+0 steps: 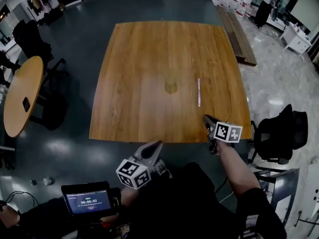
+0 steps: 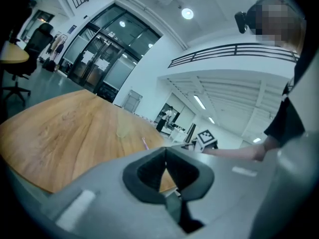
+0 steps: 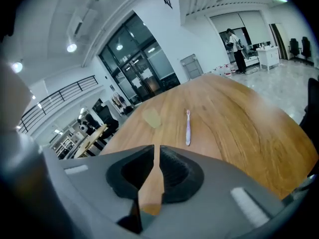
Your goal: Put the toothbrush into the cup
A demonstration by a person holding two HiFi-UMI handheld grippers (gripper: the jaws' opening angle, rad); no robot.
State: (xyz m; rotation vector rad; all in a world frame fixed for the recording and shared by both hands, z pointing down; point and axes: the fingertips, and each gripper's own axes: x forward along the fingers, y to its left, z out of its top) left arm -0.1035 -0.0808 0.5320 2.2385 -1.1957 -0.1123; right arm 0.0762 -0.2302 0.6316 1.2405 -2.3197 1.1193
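Observation:
A pale pink toothbrush [image 1: 198,92] lies flat on the square wooden table [image 1: 139,59], right of centre. A small translucent yellowish cup [image 1: 171,85] stands upright a little to its left. My right gripper [image 1: 208,121] hovers at the table's front edge, short of the toothbrush, jaws together and empty. My left gripper [image 1: 152,148] hangs just off the front edge, lower, also shut on nothing. The right gripper view shows the toothbrush [image 3: 188,128] and cup [image 3: 152,117] ahead of the right gripper [image 3: 155,148]. In the left gripper view the cup [image 2: 124,128] and toothbrush [image 2: 145,143] lie beyond the left gripper [image 2: 165,153].
A round side table [image 1: 20,101] with a dark phone stands at the left. A black office chair [image 1: 279,133] sits at the table's right front corner. A long wooden bench [image 1: 239,34] runs along the back right. A small screen [image 1: 88,199] sits near my body.

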